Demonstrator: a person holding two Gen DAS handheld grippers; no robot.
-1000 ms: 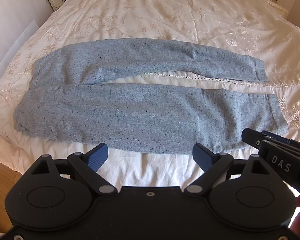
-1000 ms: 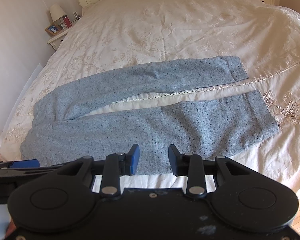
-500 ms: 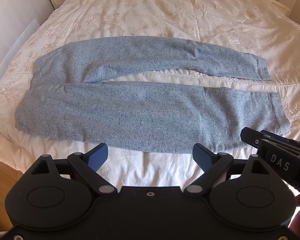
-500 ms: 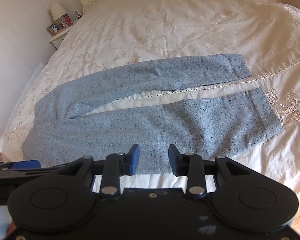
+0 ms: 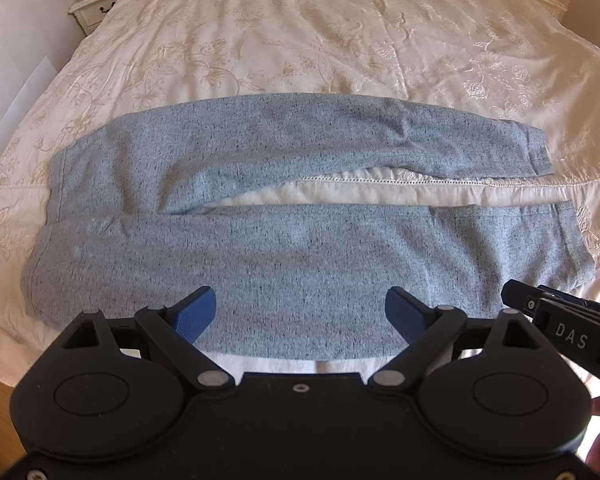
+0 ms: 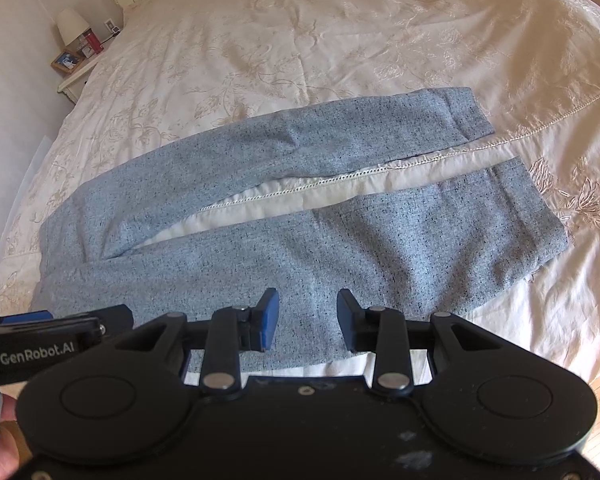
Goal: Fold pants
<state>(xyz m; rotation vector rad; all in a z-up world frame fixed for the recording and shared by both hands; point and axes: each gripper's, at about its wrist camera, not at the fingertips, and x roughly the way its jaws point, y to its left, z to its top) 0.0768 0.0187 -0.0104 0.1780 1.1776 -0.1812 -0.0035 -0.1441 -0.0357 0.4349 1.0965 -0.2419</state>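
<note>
left tongs [image 5: 300,312]: we see them spread wide, nothing gripped, over the near leg's lower edge.
right tongs [image 6: 307,320]: we see a narrower gap, blue pads [image 6: 268,322] apart, nothing between them, over the same near leg.
pants [image 5: 292,256]: grey, flat on the bed [image 5: 339,40], waist left, cuffs right, legs split in a V with bedding showing between.
nightstand [image 6: 74,76]: far left beside the bed, with lamp [image 6: 70,26] and photo frame [image 6: 65,61].
contact: we can't tell if either tongs touch the cloth.
</note>
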